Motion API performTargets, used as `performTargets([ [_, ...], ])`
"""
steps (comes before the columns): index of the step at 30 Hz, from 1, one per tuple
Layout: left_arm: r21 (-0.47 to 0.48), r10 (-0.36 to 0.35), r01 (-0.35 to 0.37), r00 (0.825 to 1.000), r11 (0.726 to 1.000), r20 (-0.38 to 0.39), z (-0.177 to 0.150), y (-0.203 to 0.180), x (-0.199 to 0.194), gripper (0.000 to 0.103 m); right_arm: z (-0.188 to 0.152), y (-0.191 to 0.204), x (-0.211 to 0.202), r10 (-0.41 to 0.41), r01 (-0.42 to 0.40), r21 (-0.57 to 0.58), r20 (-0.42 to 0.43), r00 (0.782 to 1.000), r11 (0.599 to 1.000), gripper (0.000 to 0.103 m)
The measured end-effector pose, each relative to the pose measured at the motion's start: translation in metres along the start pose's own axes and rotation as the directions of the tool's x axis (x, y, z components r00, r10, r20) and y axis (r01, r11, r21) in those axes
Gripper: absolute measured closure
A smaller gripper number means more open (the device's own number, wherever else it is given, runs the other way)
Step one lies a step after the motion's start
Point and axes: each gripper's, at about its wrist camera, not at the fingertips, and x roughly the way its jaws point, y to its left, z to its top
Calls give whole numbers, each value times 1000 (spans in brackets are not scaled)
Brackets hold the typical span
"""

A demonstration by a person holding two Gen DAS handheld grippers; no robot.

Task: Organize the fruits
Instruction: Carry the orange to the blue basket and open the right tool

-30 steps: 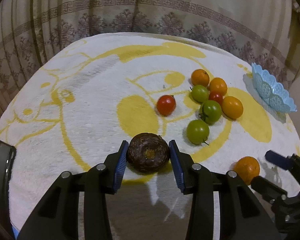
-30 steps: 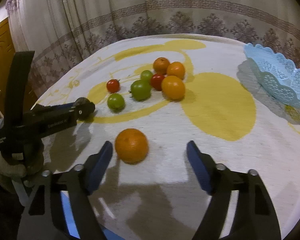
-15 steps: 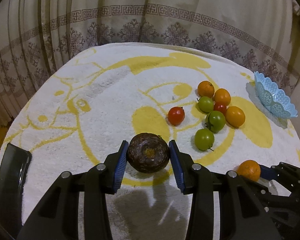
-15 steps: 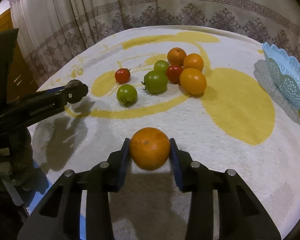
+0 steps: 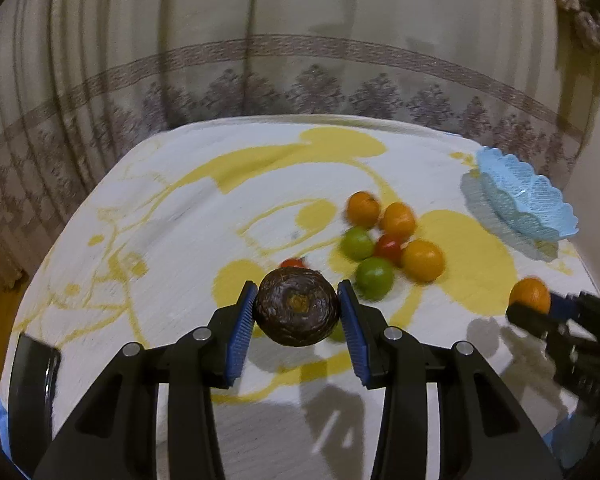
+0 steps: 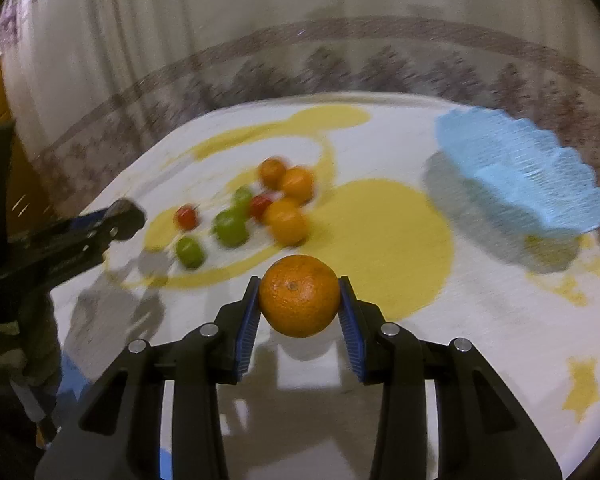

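The light blue basket (image 6: 540,184) stands at the far right of the worktop (image 6: 480,312), tilted so its scalloped rim faces up and to the left. No fruit shows inside it in either view, though motion blur hides part of its bowl. A yellow-and-white patterned cloth (image 5: 180,240) covers the worktop, with a curtain (image 5: 300,40) hanging behind it.

The left gripper (image 5: 297,312) is closed on a dark brown, rough-skinned round fruit (image 5: 296,310), its blue pads pressing both sides, the fruit held clear of the cloth with a shadow below it. The right gripper (image 6: 299,300) is clamped the same way on an orange (image 6: 299,296), also lifted off the cloth. In the left wrist view, that orange sits at the right edge, near the basket but lower and nearer.

The loose fruit lies on the cloth in a cluster (image 5: 384,244) near the middle, left of the basket and well apart from it: three orange ones on the far and right side, a small red one among them, and two green ones on the near left. A separate red tomato (image 6: 187,217) and another green fruit (image 6: 189,252) lie a little further left of the cluster. A dark flat object (image 5: 32,392) sits at the near left edge.
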Motion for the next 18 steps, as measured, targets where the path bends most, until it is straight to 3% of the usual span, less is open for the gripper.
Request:
performTargets([
  [10, 109, -111, 106, 993, 988, 44, 45, -77, 8, 61, 36, -92, -30, -179, 163, 140, 110, 978, 977, 64],
  [18, 174, -216, 205, 975, 963, 45, 79, -141, 36, 61, 48, -154, -28, -354, 322, 214, 130, 926, 922, 64],
])
